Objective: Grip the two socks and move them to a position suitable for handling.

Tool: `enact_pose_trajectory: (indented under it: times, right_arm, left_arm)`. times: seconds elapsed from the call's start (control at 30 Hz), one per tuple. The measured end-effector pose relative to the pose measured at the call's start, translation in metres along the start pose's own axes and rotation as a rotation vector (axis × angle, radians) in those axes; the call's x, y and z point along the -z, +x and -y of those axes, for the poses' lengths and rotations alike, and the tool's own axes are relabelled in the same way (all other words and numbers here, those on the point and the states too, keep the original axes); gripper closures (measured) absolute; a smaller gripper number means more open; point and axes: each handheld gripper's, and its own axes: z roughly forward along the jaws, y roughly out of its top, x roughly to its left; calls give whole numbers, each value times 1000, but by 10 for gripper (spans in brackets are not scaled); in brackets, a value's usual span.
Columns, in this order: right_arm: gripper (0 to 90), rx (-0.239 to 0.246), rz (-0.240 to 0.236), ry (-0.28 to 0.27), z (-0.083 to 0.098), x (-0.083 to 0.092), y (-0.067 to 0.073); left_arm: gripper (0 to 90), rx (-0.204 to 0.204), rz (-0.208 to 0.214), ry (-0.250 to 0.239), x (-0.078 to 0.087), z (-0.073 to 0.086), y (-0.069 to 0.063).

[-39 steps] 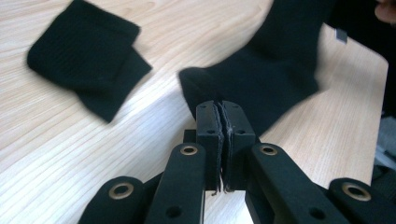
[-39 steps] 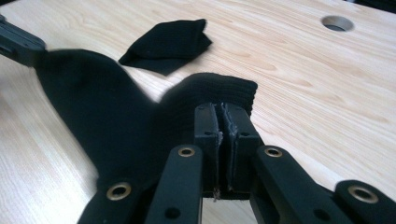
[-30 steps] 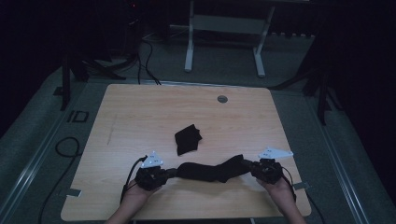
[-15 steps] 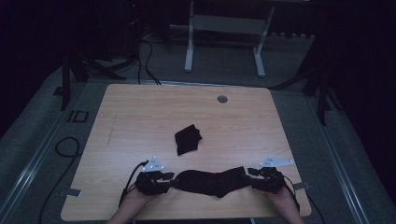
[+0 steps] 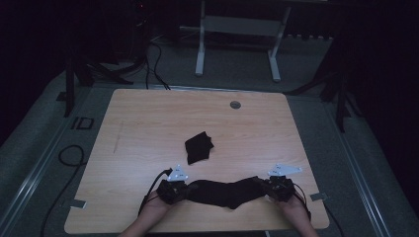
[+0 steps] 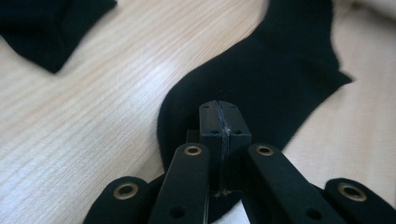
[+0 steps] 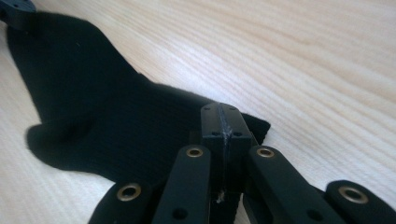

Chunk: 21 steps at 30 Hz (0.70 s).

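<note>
A black sock point(image 5: 226, 192) lies stretched flat across the near part of the wooden table point(image 5: 148, 123). My left gripper point(image 5: 184, 190) is shut on its left end, my right gripper point(image 5: 264, 187) on its right end. In the left gripper view the jaws are pressed together over the sock point(image 6: 261, 79), which runs away from them toward the upper right. The right gripper view has the jaws closed on the sock's point(image 7: 107, 116) cuff edge, the fabric spreading off to the left. A second, folded black sock point(image 5: 199, 147) rests near the table's middle, apart from both grippers.
A round grommet point(image 5: 235, 104) sits near the table's far edge. Cables point(image 5: 69, 158) trail on the floor at the left. A white table frame point(image 5: 237, 34) stands beyond the far edge. The folded sock's corner point(image 6: 42, 28) appears at the upper left of the left gripper view.
Both grippers have drawn the stretched sock toward the near edge and brought it down flat on the table. The folded sock has not moved.
</note>
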Motion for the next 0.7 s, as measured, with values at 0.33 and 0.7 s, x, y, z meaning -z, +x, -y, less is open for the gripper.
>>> enact_pose_trajectory:
  times: [0.33,0.7]
  right_arm:
    - [893,-17,-15,27,9,-9,-2]
    - [891,67,-47,28,1,-23,15]
  left_arm:
    - [898,23,-28,3,8,11,12]
    - [898,62,-58,-10,24,24,22]
